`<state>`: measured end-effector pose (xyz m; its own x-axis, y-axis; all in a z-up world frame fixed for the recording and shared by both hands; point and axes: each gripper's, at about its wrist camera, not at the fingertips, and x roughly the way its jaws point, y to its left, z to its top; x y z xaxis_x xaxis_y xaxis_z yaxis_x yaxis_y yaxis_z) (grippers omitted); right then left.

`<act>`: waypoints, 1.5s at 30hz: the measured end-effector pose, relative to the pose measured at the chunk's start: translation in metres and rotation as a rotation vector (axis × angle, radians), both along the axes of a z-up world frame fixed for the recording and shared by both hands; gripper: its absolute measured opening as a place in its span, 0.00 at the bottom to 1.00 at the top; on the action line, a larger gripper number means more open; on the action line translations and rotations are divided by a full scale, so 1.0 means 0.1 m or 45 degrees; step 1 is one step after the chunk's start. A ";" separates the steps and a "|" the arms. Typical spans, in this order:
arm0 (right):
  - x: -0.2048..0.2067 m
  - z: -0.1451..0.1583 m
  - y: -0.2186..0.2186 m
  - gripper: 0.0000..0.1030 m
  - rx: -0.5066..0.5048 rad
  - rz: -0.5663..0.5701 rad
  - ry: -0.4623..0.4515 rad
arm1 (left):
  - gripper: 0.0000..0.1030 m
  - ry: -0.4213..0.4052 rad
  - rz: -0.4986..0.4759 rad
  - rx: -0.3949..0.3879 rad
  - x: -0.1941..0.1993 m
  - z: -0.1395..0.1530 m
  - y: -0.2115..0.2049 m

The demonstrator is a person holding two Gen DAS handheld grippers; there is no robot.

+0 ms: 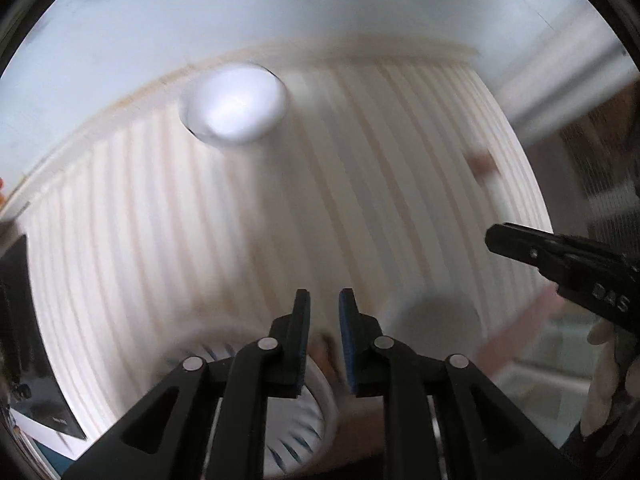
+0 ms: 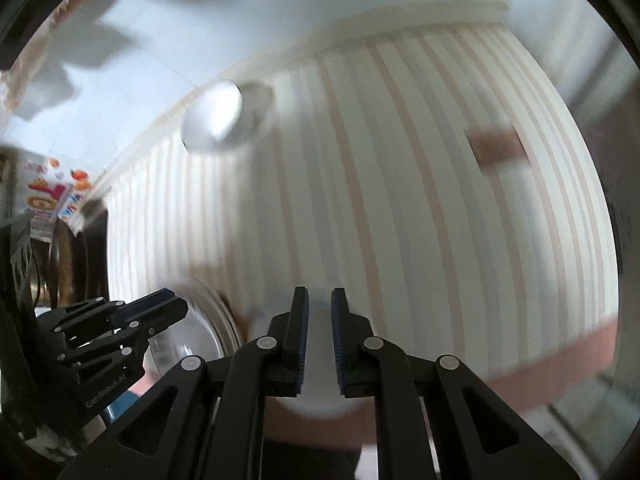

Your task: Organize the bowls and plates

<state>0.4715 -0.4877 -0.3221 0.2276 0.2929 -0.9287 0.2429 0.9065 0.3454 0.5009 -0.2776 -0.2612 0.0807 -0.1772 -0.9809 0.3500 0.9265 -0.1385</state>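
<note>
Striped cream-and-tan tablecloth [image 1: 248, 216] over the table. White bowl [image 1: 234, 106] near far edge; blue-patterned dish [image 1: 304, 432] and clear glass bowl [image 2: 192, 344] at near side. Heavily blurred.

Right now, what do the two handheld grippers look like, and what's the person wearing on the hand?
Both the left gripper and the right gripper are matte black plastic, with angular linkage arms joined by round silver pins. Each has two flat narrow fingers faced with blue pads. White lettering is printed on the bodies, too blurred to read reliably. The hand behind the right gripper wears a white glove.
</note>
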 end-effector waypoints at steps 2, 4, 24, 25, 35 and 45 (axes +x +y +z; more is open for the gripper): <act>0.38 0.03 0.06 0.35 0.016 0.022 -0.069 | 0.15 -0.033 0.092 0.007 0.38 -0.05 0.14; 0.70 -0.01 0.13 0.47 0.043 0.033 -0.103 | 0.16 -0.052 0.165 0.012 0.70 -0.14 0.27; 2.53 -1.31 0.62 0.12 0.168 -0.002 0.044 | 0.13 0.143 0.319 0.004 1.92 -1.30 0.52; 2.54 -1.30 0.64 0.12 0.140 0.012 0.038 | 0.13 0.142 0.322 -0.001 1.90 -1.30 0.52; 2.40 -1.08 0.68 0.12 0.101 0.038 0.015 | 0.13 0.071 0.259 -0.028 1.58 -0.90 0.46; 1.78 -0.43 0.55 0.12 0.070 0.083 -0.072 | 0.13 -0.037 0.147 -0.060 1.09 -0.15 0.29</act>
<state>0.6500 -0.4331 -0.3656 0.2579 0.3590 -0.8970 0.1629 0.8990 0.4066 0.6101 -0.2486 -0.2761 0.1315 -0.2109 -0.9686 0.2458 0.9535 -0.1742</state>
